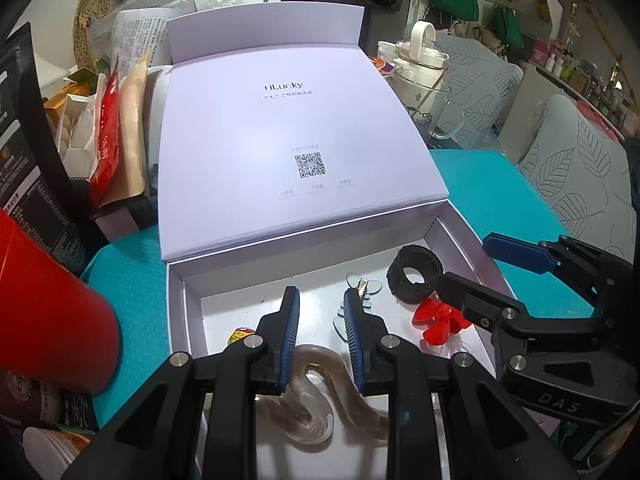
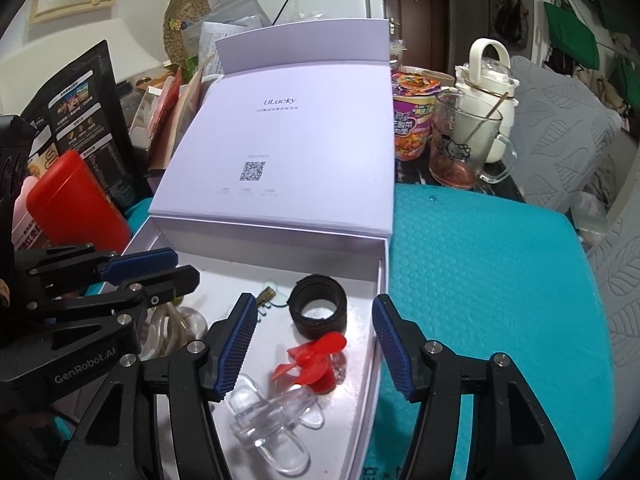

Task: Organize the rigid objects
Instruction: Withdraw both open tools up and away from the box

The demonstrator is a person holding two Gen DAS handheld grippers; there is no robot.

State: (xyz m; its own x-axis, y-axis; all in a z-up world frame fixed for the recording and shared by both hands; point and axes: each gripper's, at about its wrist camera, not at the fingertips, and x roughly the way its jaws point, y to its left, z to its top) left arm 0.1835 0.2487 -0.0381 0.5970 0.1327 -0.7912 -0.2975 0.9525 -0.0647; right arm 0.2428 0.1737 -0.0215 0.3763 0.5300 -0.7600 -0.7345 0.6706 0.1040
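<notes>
1. Judging the step in hand, we are finishing a drop-off into the white box [image 2: 382, 280], which is sitting open on the teal mat [image 2: 480, 280] with its lid folded back
2. We are holding the right gripper [image 2: 314, 344] over the box's right side with its jaws spread and nothing pinched; the red propeller [image 2: 316, 354] is lying on the box floor below them, touching a clear plastic piece [image 2: 272, 420]
3. We are keeping the left gripper [image 1: 320, 300] over the box's left part, its jaws drawn in close and gripping nothing
4. The propeller is looking small, hard and glossy, with thin blades, just beside a black strap loop [image 2: 318, 312]
5. For the next move, we are expecting to lift the right gripper clear of the box wall and look for another rigid item outside the box
</notes>
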